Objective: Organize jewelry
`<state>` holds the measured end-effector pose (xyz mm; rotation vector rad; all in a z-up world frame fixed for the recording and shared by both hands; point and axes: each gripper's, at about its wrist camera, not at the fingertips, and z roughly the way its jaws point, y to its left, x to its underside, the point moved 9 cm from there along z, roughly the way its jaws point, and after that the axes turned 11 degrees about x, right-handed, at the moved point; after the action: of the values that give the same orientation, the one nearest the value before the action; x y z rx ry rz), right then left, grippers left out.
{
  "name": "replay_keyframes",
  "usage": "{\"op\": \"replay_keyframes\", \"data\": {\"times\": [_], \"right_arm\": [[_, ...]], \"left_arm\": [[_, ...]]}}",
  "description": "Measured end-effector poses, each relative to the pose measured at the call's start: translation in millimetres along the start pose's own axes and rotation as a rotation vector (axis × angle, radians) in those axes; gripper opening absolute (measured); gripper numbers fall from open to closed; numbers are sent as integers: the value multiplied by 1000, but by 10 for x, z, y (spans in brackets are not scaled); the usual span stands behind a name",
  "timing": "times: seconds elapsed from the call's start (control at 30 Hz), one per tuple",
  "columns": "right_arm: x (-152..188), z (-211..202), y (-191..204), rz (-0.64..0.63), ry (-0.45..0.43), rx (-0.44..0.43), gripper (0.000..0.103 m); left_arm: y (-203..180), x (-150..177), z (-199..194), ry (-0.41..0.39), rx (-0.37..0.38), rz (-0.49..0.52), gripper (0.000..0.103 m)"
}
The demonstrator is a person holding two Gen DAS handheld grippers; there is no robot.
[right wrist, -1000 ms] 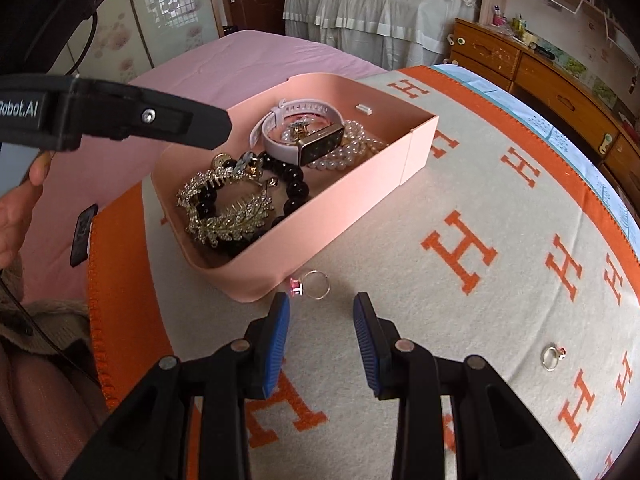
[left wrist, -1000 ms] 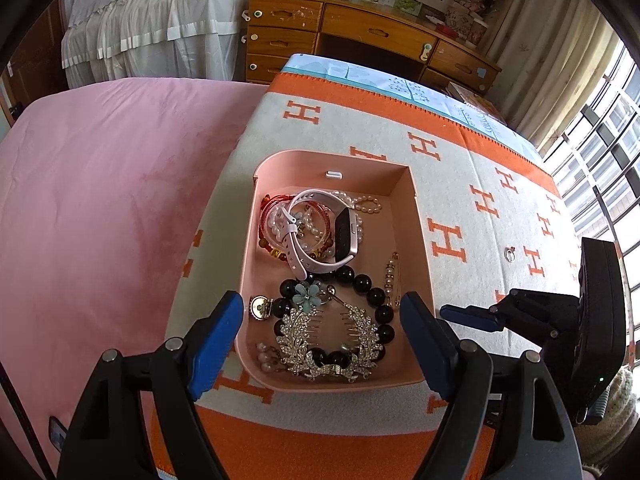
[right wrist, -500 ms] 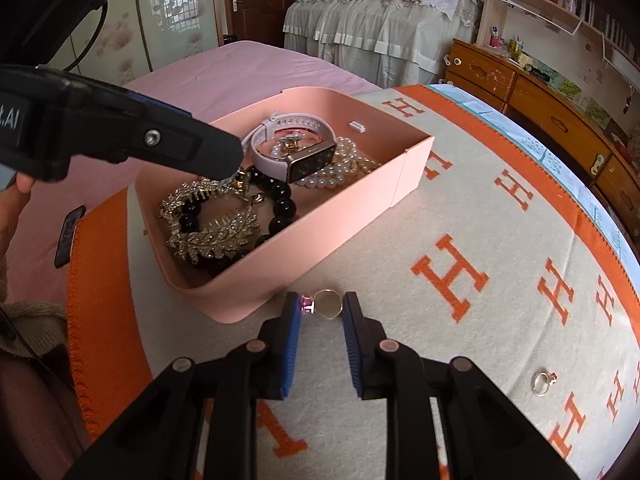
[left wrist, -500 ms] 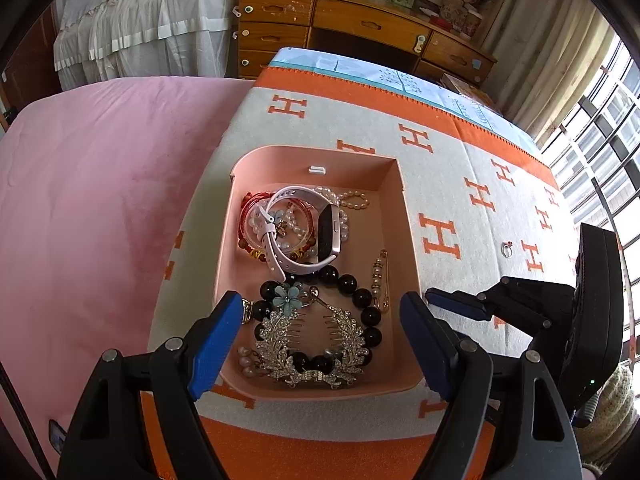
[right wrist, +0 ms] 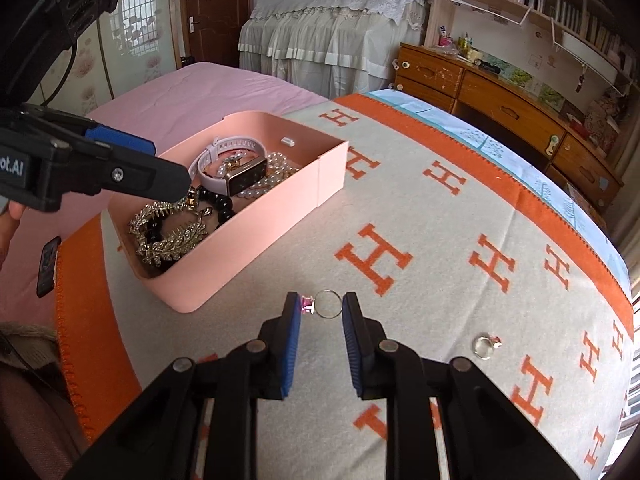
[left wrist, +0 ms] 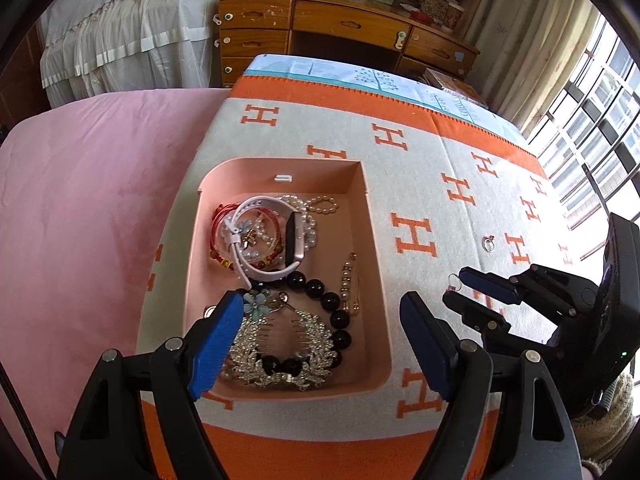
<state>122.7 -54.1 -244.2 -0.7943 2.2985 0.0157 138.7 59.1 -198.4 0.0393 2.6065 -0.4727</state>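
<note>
While spread wide above pink tray (left wrist: 376,264), left gripper (left wrist: 320,336) empty; right gripper (right wrist: 322,314), beside tray, clamped on pink-stoned ring (right wrist: 325,303).

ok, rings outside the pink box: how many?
2. One ring with a pink stone is pinched in the right gripper; another ring lies on the blanket to its right. Rings inside the box can't be ruled out.

Orange "H" letters across blanket (right wrist: 460,240); "ot.AI" on left gripper (right wrist: 132,160)

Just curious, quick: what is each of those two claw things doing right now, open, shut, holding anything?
Left gripper: open, empty, over the pink tray.
Right gripper: just closed on the pink-stone ring.
</note>
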Motion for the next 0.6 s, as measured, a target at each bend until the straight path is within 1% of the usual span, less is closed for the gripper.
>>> {"op": "replay_keyframes", "data": {"times": [0.1, 0.2, 0.33, 0.4, 0.53, 0.6], "right_arm": [[45, -168, -214, 52, -26, 33, 21], [118, -303, -486, 106, -43, 83, 21], [238, -441, -860, 186, -55, 132, 21], [326, -494, -1036, 225, -57, 150, 21], [526, -551, -1306, 296, -59, 163, 21], [602, -551, -1398, 322, -58, 159, 21]], "left_arm": [[-256, -63, 50, 6, 22, 59, 79], [-603, -127, 152, 21, 59, 140, 79], [-1062, -184, 403, 60, 118, 213, 79], [-1230, -232, 571, 71, 130, 235, 79], [-1464, -332, 912, 89, 114, 290, 79], [-1580, -339, 1053, 100, 133, 303, 79]]}}
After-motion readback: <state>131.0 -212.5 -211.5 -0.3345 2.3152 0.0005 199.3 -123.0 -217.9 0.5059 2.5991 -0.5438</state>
